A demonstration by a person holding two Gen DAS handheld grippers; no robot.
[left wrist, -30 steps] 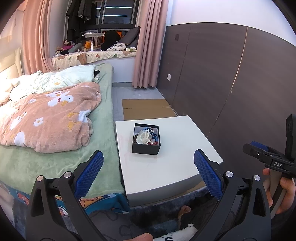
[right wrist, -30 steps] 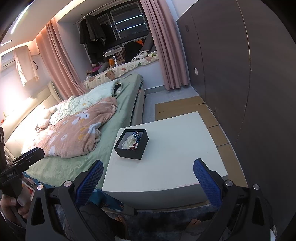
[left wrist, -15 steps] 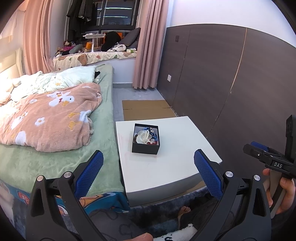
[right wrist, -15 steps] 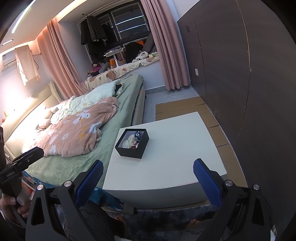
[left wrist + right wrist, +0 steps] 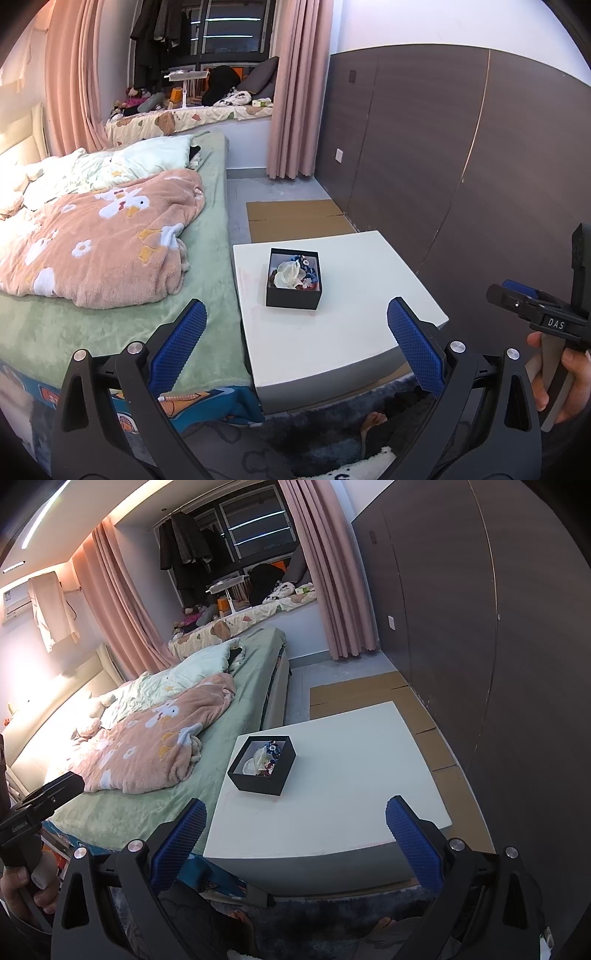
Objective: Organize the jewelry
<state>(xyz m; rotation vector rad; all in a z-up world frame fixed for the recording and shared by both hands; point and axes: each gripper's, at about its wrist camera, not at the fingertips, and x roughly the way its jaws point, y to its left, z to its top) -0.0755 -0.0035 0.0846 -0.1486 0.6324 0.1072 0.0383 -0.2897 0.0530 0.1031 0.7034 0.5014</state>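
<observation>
- Left wrist view: the left gripper [image 5: 293, 332] hangs short of the white square bench [image 5: 340, 325], its blue-padded fingers [image 5: 177, 345] spread wide and holding nothing. The small black open-topped jewelry box [image 5: 293, 278] stands toward the bench's far left part, near the green-sheeted bed [image 5: 110, 325]; a white flower-like piece [image 5: 290, 275] and dark blue beaded pieces fill it in a tangle.
- Right wrist view: the right gripper [image 5: 295, 834] also waits before the bench with fingers spread and empty, well apart from the box. A good approach, I judge, comes from above, one gripper bracing the box wall while the other pinches a single piece.
</observation>
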